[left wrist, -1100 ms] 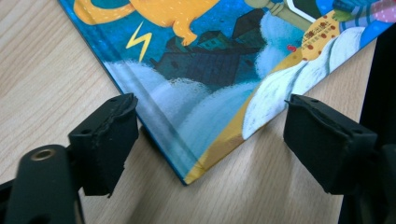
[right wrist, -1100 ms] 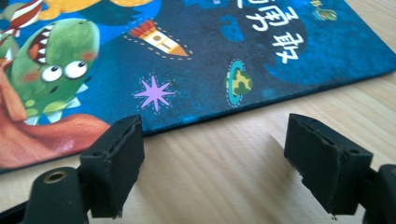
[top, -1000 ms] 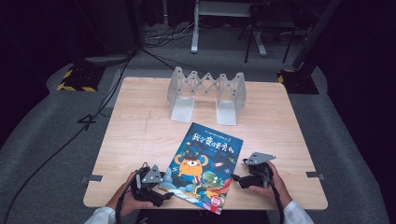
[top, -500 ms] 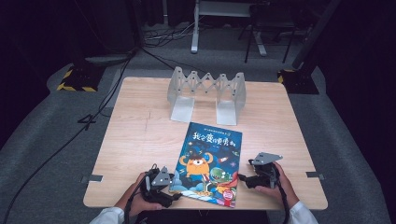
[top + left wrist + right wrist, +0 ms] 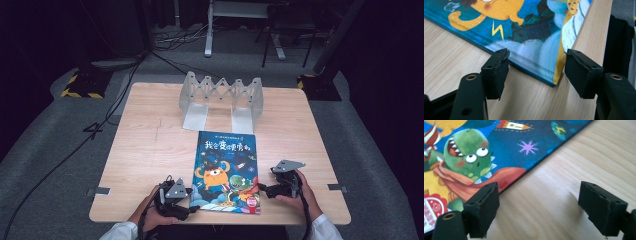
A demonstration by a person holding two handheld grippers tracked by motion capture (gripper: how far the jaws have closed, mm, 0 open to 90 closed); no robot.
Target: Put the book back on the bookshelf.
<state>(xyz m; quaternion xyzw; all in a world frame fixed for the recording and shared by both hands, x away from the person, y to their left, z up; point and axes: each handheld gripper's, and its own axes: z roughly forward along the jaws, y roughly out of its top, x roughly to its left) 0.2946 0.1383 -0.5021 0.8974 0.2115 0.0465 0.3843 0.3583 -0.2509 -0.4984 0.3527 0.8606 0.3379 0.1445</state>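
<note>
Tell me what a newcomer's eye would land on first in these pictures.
The bright picture book draws the eye first, lying flat at the near middle of the wooden table. The left gripper sits at its near left corner, its jaws straddling that corner and just been closing, not yet pressing. The right gripper waits open at its right edge, and a grey folding rack stands at the far side.

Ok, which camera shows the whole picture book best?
The high view: the entire picture book lies flat on the table. The left gripper view shows its near corner between open jaws; the right gripper view shows its dinosaur edge.
</note>
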